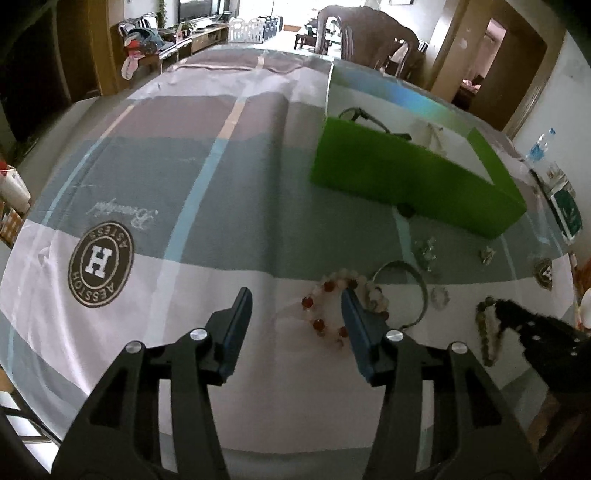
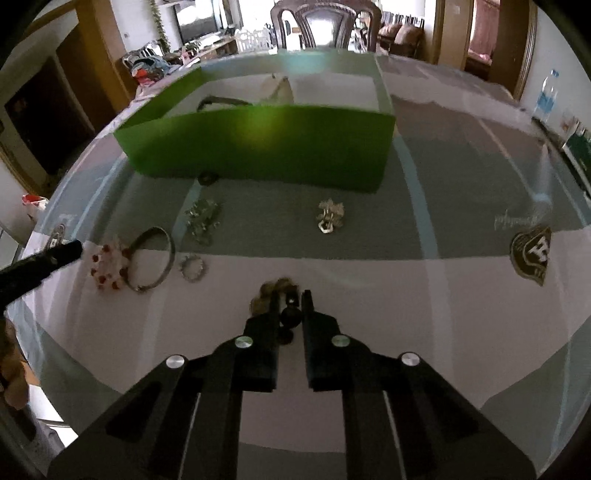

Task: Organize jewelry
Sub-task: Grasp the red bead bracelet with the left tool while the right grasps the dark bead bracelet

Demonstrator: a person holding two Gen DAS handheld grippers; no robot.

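Note:
A green box (image 1: 413,184) (image 2: 258,144) stands open on the cloth with a dark strap and a white item inside. My left gripper (image 1: 295,306) is open just above the cloth, its right finger over a red-and-white bead bracelet (image 1: 325,310) (image 2: 109,271). A metal bangle (image 1: 410,291) (image 2: 155,258) lies beside it. My right gripper (image 2: 290,301) is shut on a dark bead bracelet (image 2: 267,295) (image 1: 487,328) near the table's front. A small clear bead ring (image 2: 192,267), a silver brooch (image 2: 203,218) and a pale brooch (image 2: 330,218) lie loose.
The table carries a striped grey, white and blue cloth (image 1: 184,184) with round logos (image 1: 100,264). A small dark object (image 2: 207,178) lies against the box's front. A water bottle (image 2: 547,96) and cards stand at the right edge. A chair (image 2: 325,22) is behind the table.

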